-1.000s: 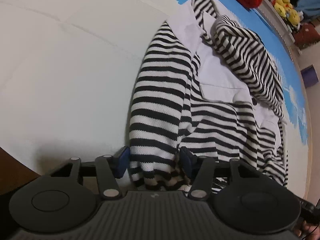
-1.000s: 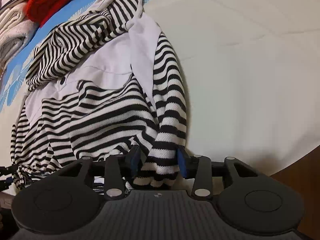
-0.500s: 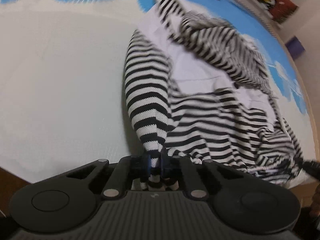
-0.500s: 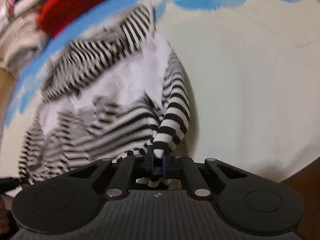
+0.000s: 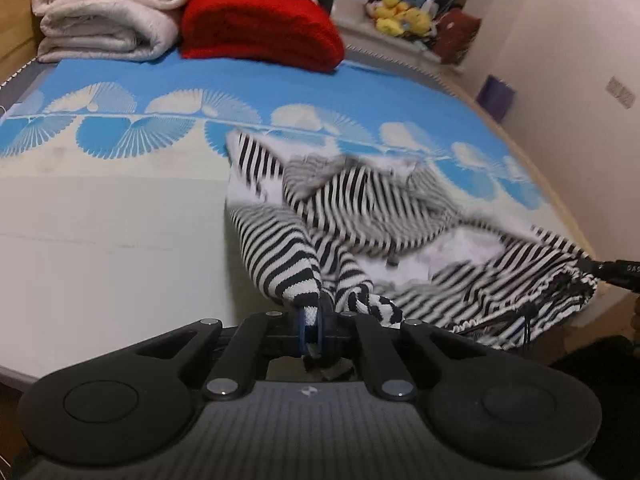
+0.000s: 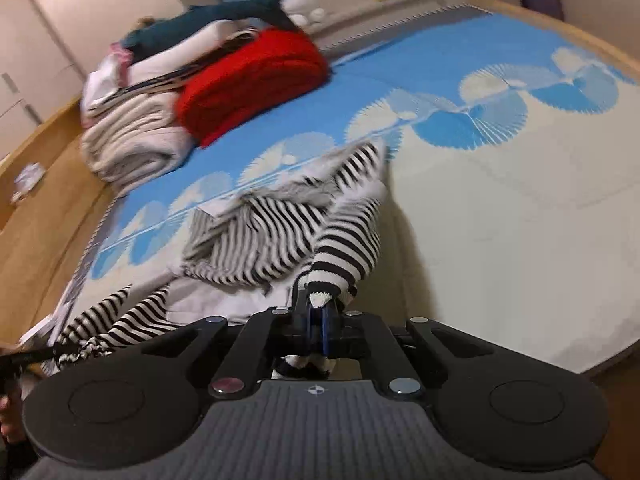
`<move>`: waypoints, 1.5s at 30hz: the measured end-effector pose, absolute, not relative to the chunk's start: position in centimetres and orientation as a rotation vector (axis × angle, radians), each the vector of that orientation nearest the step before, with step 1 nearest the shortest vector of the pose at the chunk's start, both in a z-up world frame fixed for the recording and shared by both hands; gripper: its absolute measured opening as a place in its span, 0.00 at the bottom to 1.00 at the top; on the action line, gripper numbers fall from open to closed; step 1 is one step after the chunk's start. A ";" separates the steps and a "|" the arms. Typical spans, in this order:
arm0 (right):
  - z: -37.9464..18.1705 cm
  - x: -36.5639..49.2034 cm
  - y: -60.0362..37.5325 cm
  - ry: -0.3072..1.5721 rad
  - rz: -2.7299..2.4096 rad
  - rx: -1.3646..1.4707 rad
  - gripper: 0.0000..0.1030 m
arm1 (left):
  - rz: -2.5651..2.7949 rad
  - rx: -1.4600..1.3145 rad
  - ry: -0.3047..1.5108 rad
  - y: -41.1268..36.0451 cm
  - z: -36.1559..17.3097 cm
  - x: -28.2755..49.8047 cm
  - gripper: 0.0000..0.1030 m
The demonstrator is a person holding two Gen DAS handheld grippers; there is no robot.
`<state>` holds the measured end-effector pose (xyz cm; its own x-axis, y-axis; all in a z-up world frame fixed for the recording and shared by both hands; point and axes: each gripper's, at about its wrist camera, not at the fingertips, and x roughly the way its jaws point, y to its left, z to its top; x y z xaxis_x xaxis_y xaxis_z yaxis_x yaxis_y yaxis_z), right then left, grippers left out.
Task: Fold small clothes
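Garment: striped black-and-white top [image 5: 360,208] with white panels, near edge lifted off the bed [image 5: 100,240], far part bunched on the cream-and-blue cover. Left gripper [image 5: 312,322] has its fingers pinched tight on one striped cuff or hem corner; right gripper [image 6: 318,322] is likewise clamped on another at the opposite side. Fabric between sags, crumpled, some motion blur. Judgement: step in hand is carrying the near edge up and over for a fold. To do it well, keep both corners level and spread apart so the span goes taut, let the loose sleeve settle, lay the edge square. Folded red blanket [image 5: 260,28] and white bedding [image 5: 108,12] sit well apart at the far end.
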<state>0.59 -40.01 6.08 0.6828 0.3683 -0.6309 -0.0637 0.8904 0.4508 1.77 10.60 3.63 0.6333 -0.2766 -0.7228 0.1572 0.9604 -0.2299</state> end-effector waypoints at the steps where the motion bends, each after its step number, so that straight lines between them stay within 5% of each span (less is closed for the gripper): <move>1: 6.7 -0.2 -40.2 0.788 0.253 0.418 0.03 | -0.259 -0.153 0.841 10.7 4.0 1.2 0.05; 11: 6.1 4.4 -40.5 0.810 0.200 0.458 0.02 | -0.228 -0.225 0.889 11.1 2.2 9.1 0.05; 27: -3.5 29.7 -39.9 0.847 0.033 0.565 0.05 | -0.046 -0.453 1.030 13.9 -8.0 33.7 0.10; 32: -5.0 31.0 -40.0 0.836 -0.015 0.612 0.10 | -0.111 -0.601 0.904 15.6 -5.6 34.1 0.51; 38: -2.7 29.6 -40.0 0.672 -0.013 0.444 0.42 | -0.209 -0.347 0.893 13.0 -4.6 33.5 0.57; 41: -3.1 29.2 -39.4 0.696 0.065 0.375 0.42 | -0.268 -0.108 0.933 10.5 -5.5 32.7 0.71; 45: -4.5 29.2 -35.5 0.784 0.257 0.146 0.42 | -0.277 0.094 0.973 8.1 -7.8 31.6 0.71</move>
